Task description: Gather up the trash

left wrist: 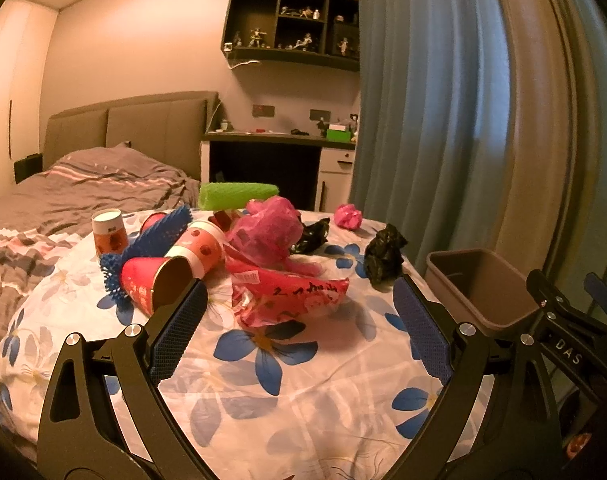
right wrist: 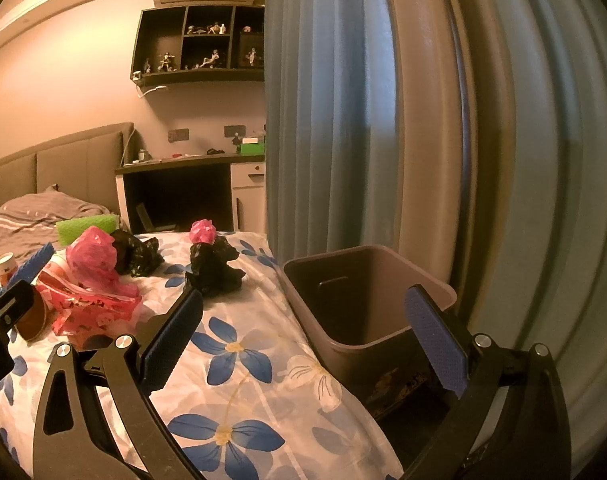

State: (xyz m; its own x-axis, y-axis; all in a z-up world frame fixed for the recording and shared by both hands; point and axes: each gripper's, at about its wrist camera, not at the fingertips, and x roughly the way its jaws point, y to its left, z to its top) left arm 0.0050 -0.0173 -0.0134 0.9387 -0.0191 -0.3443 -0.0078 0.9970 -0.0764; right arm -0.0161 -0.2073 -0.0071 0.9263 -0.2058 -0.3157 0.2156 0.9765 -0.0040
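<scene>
One floral-covered bed point(left wrist: 303, 380) carries the trash: three paper cups point(left wrist: 159, 280), two black bags point(left wrist: 383, 256), two pink bags point(left wrist: 269, 228). One brown bin point(right wrist: 367, 300) beside it looks empty. Both grippers, left point(left wrist: 299, 320) and right point(right wrist: 303, 336), jaws apart.

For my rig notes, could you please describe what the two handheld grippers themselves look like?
Both match: the left gripper and right gripper have black angular frames with silver pivot bolts, and fingers faced with textured blue pads. White lettering "DAS" marks the right one's side.
</scene>
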